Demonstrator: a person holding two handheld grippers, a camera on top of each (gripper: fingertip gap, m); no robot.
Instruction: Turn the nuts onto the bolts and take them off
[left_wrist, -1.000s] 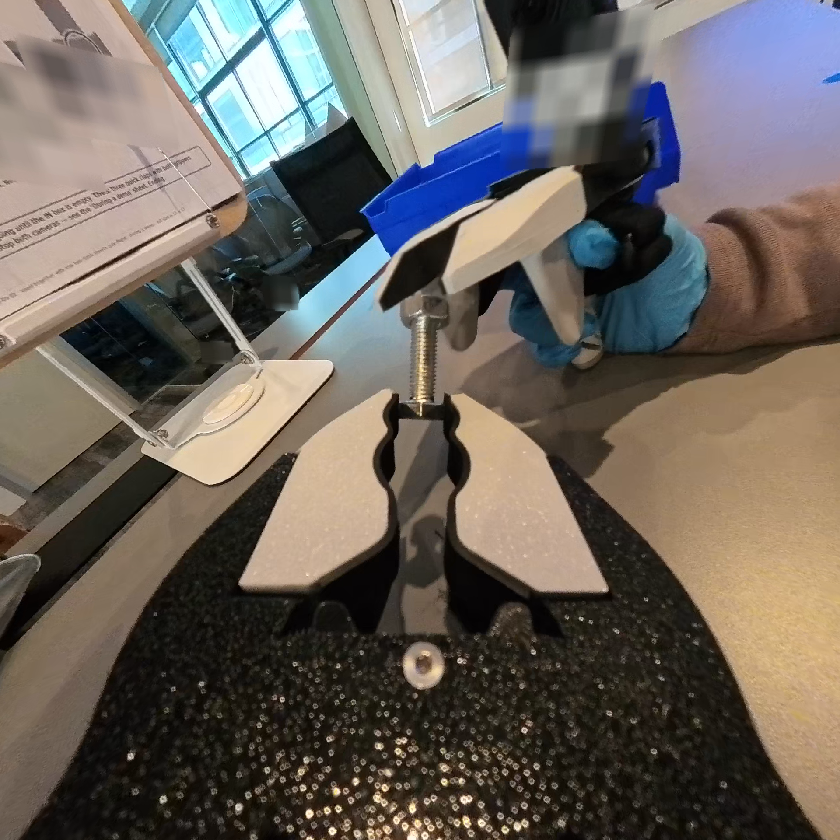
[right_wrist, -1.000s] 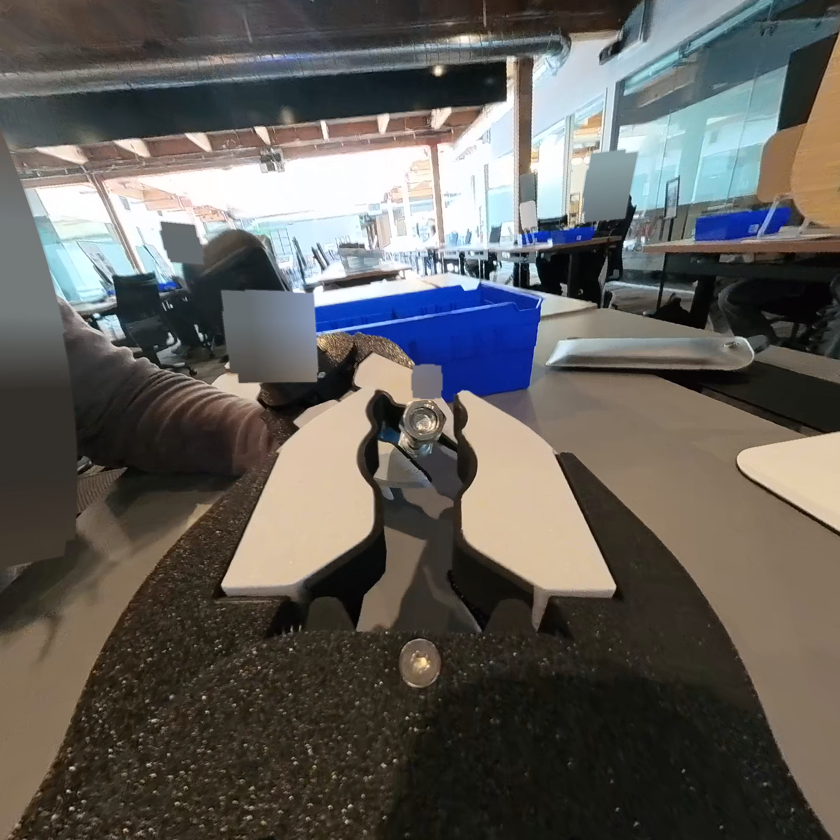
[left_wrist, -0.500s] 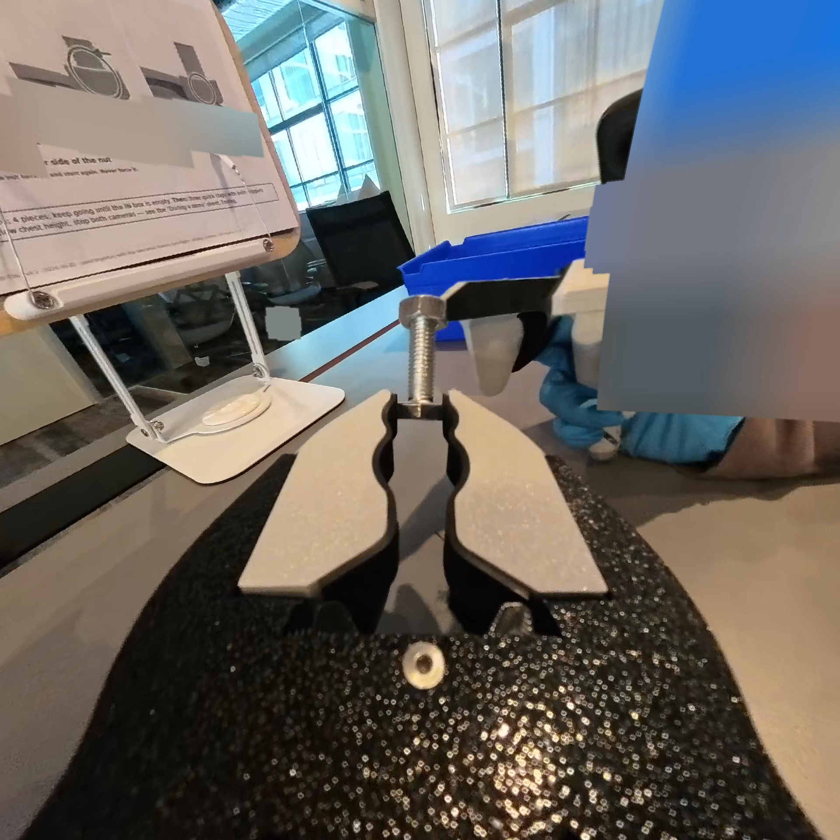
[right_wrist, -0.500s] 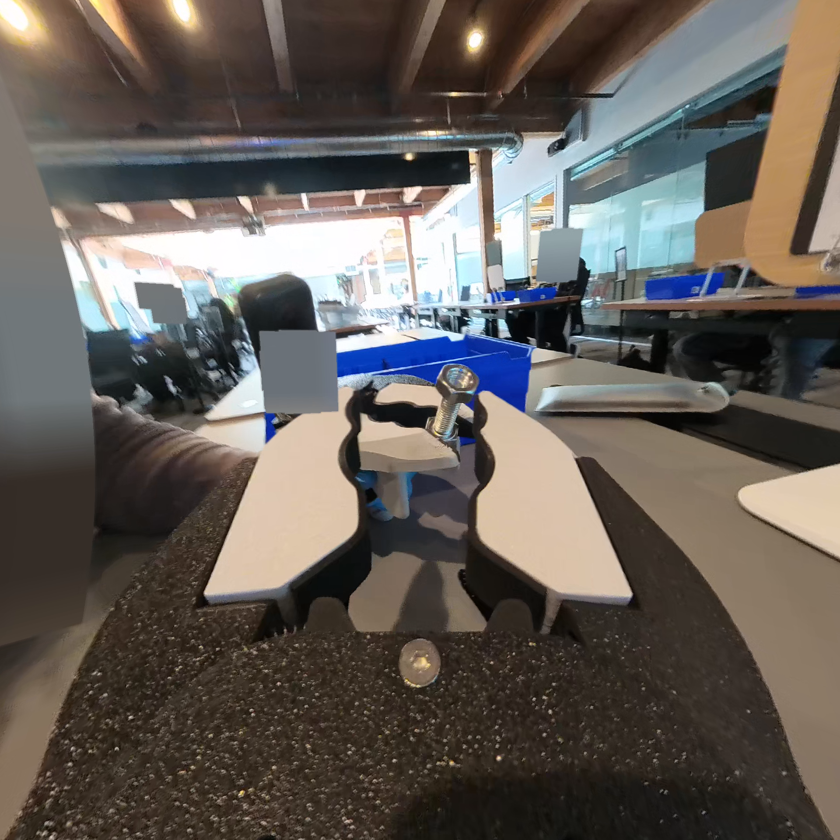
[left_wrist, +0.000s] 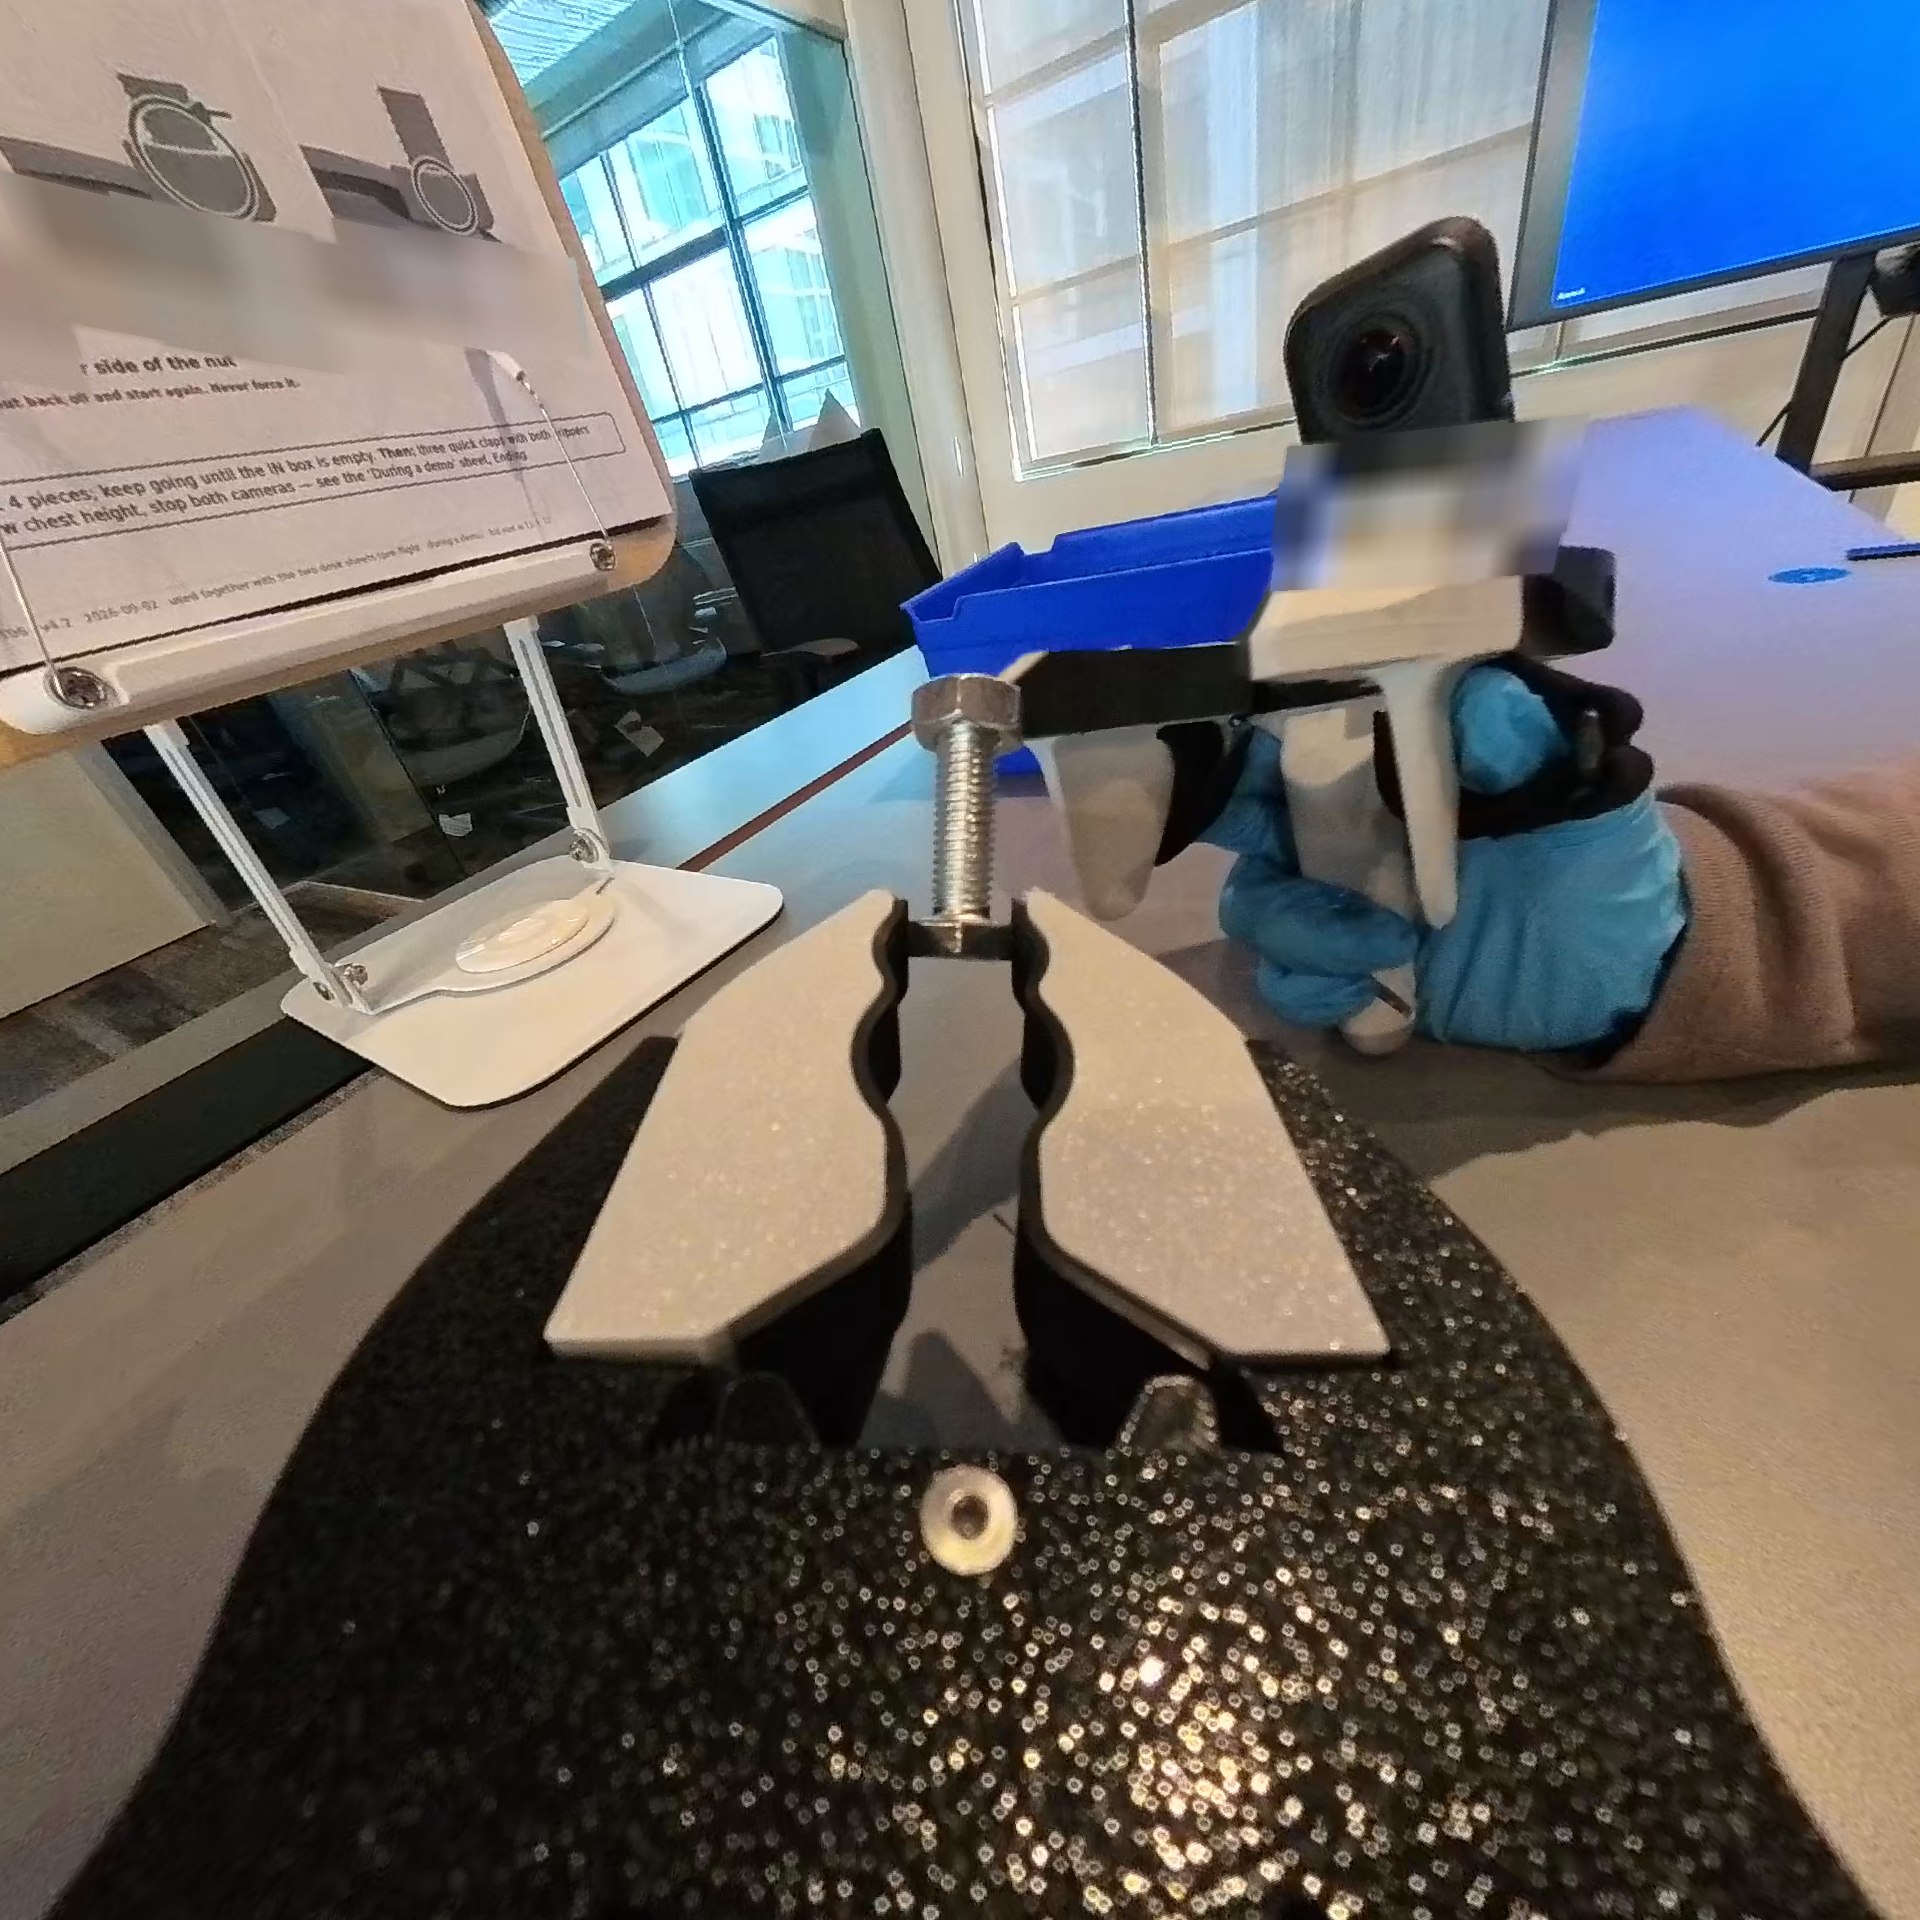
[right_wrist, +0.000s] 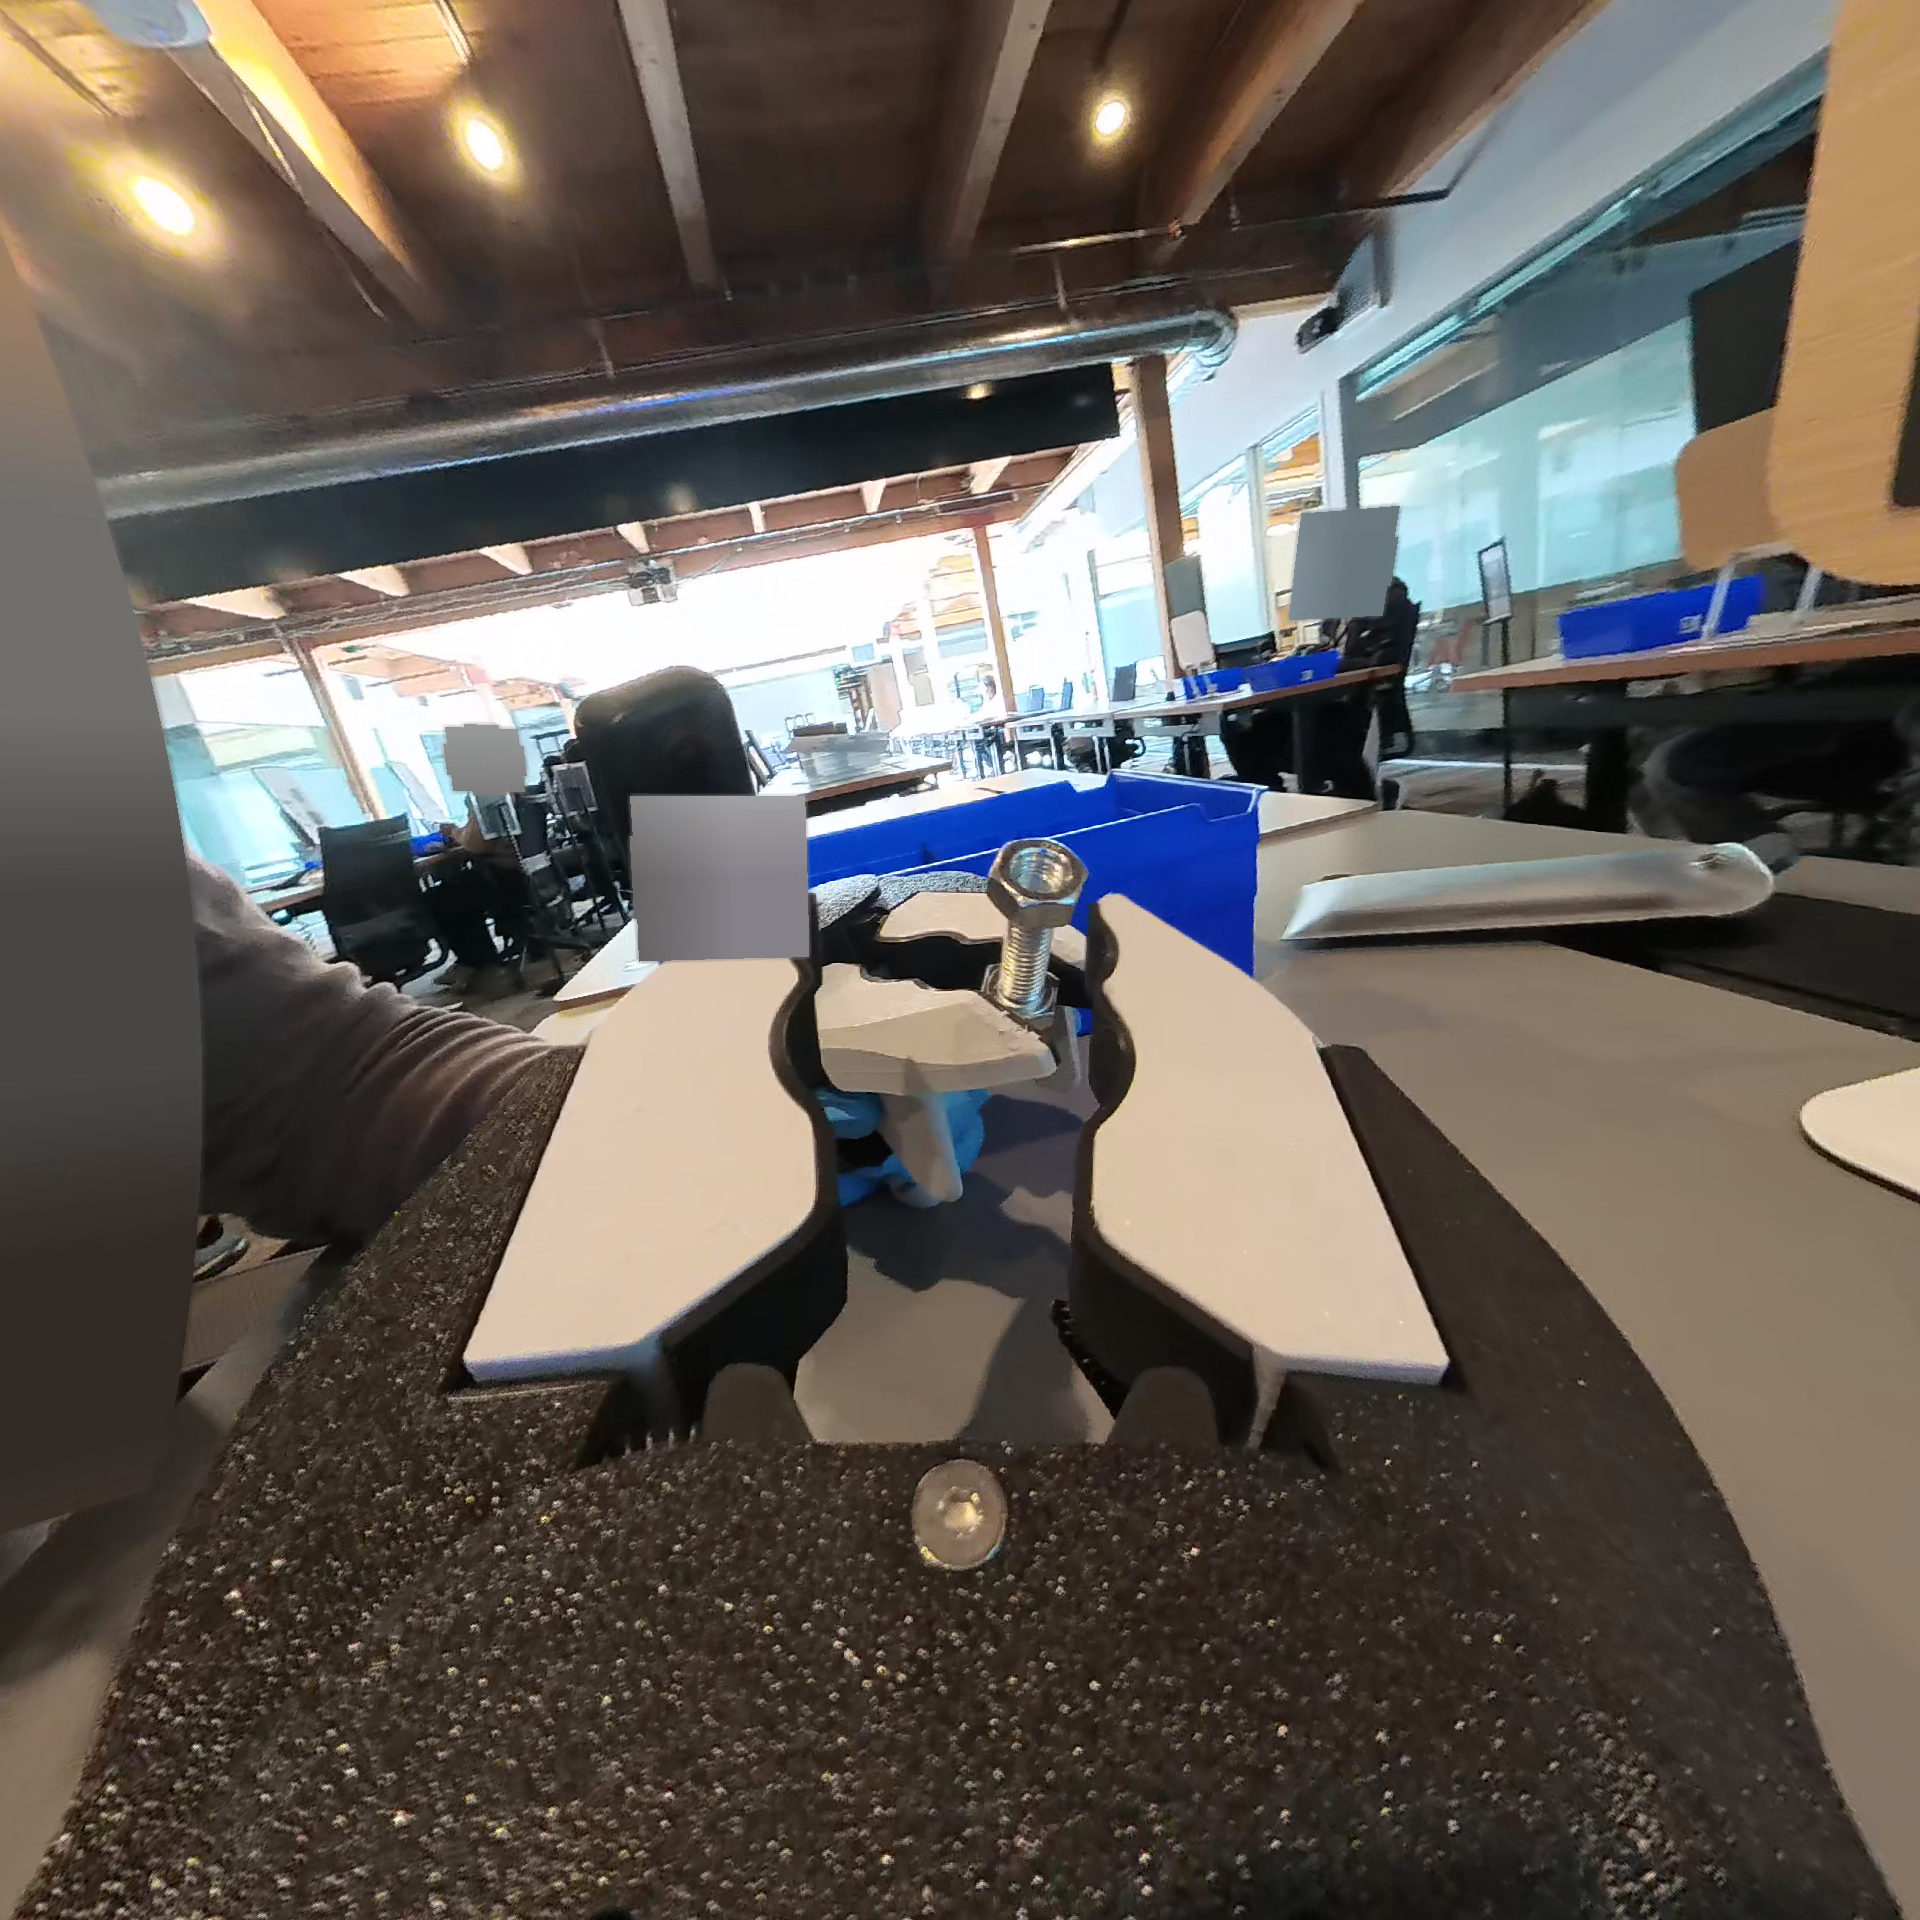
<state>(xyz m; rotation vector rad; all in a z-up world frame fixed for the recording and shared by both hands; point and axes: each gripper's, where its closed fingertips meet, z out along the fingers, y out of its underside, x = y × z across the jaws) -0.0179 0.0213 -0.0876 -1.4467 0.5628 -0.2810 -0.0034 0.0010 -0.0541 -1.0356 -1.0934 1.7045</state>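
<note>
At frame centre, the left gripper (left_wrist: 961, 940) pinches a nut (left_wrist: 961, 943) under the upright bolt (left_wrist: 964, 805); the right gripper (right_wrist: 951, 1003) stands wide apart, holding nothing.

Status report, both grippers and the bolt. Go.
Left gripper shut on nut at bolt foot. Right gripper open beside bolt head, not gripping. Nothing in the way.

grey table (left_wrist: 1558, 1195), blue bin (left_wrist: 1091, 597), white stand (left_wrist: 540, 997)
</note>
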